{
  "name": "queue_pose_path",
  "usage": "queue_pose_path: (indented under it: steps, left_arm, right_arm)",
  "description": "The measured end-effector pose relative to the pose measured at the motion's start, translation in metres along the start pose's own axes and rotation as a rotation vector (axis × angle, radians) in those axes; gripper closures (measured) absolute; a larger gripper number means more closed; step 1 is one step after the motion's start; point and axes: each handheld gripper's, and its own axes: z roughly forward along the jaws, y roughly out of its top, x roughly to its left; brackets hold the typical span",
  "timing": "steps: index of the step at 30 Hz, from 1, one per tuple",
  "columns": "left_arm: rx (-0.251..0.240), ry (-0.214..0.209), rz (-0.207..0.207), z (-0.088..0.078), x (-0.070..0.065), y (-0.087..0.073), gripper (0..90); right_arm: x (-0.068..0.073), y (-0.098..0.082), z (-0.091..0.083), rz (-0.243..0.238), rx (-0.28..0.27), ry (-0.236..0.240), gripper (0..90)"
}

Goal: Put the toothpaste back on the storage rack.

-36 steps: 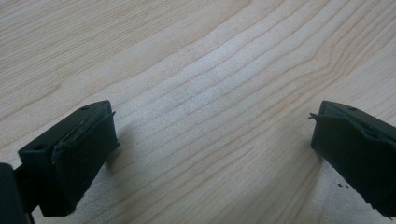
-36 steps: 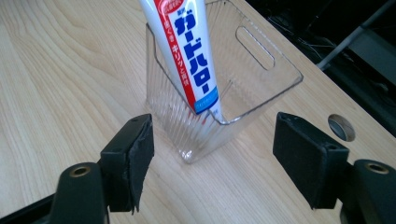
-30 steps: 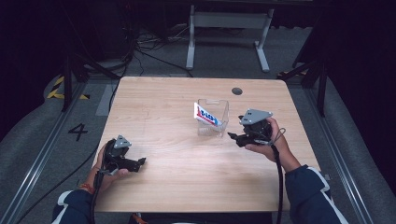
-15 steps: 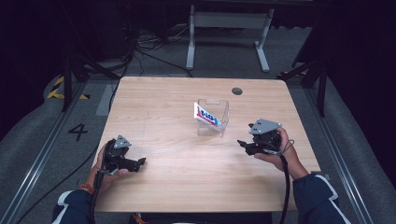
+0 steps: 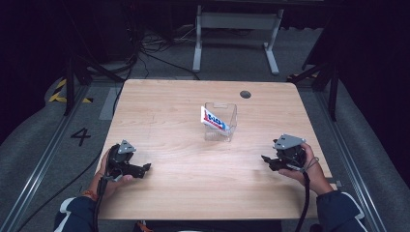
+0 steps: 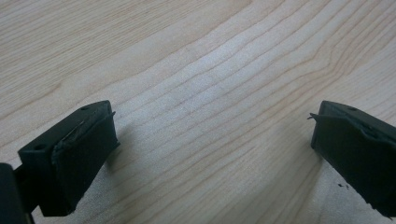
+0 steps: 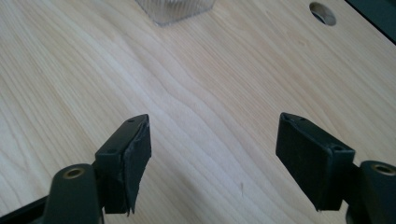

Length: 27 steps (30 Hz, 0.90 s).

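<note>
In the clear bin (image 5: 220, 122) near the tabletop's (image 5: 183, 183) centre, the toothpaste tube (image 5: 213, 119) leans tilted; right tongs (image 5: 269, 161) right of the bin, wide and empty; left tongs (image 5: 143, 167) well left, likewise wide; best rest both flat, clear of the bin.

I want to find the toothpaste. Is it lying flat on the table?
No, the toothpaste tube stands slanted inside the clear box on the table, its top poking over the rim.

Clear box (image 7: 175, 10) cut by frame edge
</note>
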Motion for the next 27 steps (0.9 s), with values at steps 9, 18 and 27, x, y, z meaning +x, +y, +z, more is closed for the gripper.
queue_pose_path:
  steps: [9,18,27]
  left_arm:
    - [0.000,0.000,0.000,0.000,0.000,0.000,0.6]
    - [0.000,0.001,-0.001,0.000,0.000,0.000,0.6]
    - [0.000,0.001,0.000,0.000,0.000,0.000,0.6]
  right_arm:
    - [-0.002,-0.034,-0.008,0.047,0.044,-0.027,27.6]
    - [-0.007,-0.071,-0.019,0.137,0.007,-0.029,27.1]
    - [-0.013,-0.111,-0.030,0.310,-0.032,-0.018,24.9]
